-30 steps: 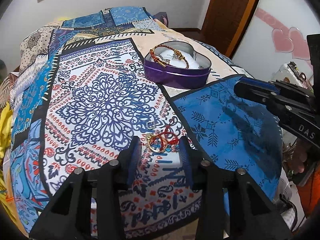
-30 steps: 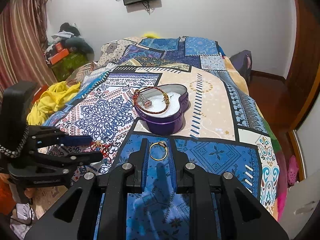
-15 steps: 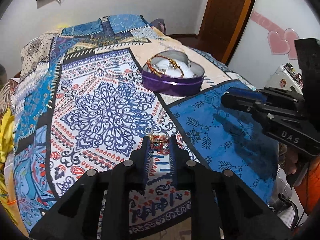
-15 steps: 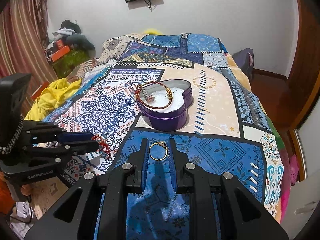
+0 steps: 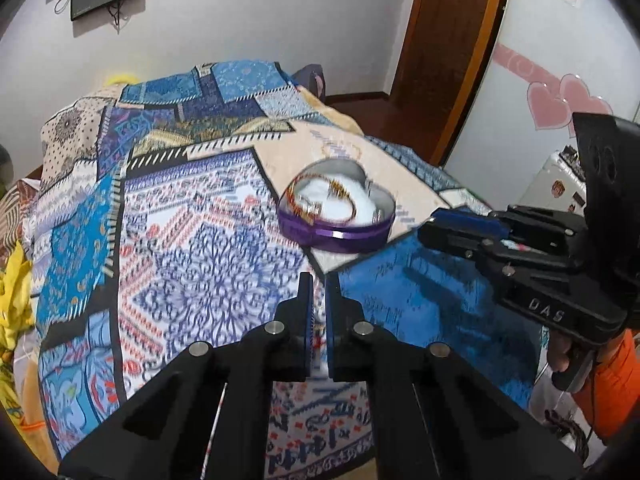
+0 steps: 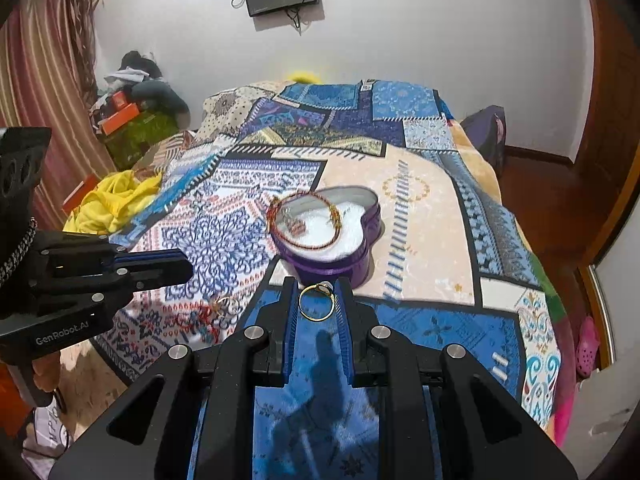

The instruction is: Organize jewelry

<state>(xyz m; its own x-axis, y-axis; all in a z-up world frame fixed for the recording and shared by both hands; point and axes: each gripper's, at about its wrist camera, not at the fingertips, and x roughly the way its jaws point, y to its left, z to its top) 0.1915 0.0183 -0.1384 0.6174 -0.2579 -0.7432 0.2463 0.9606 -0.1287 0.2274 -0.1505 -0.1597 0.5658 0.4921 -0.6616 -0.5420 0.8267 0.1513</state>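
Right gripper (image 6: 317, 304) pinches a gold ring (image 6: 316, 303) just in front of the purple heart tin (image 6: 334, 236); left gripper (image 5: 317, 312) fingers nearly pressed together, can't tell if they're holding anything.

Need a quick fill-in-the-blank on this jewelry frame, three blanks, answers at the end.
1. The right gripper is closed on a gold ____.
2. The purple tin on the bedspread is ____-shaped.
3. The bracelet draped across the open tin is mostly ____, with gold parts.

Missing words: ring; heart; red
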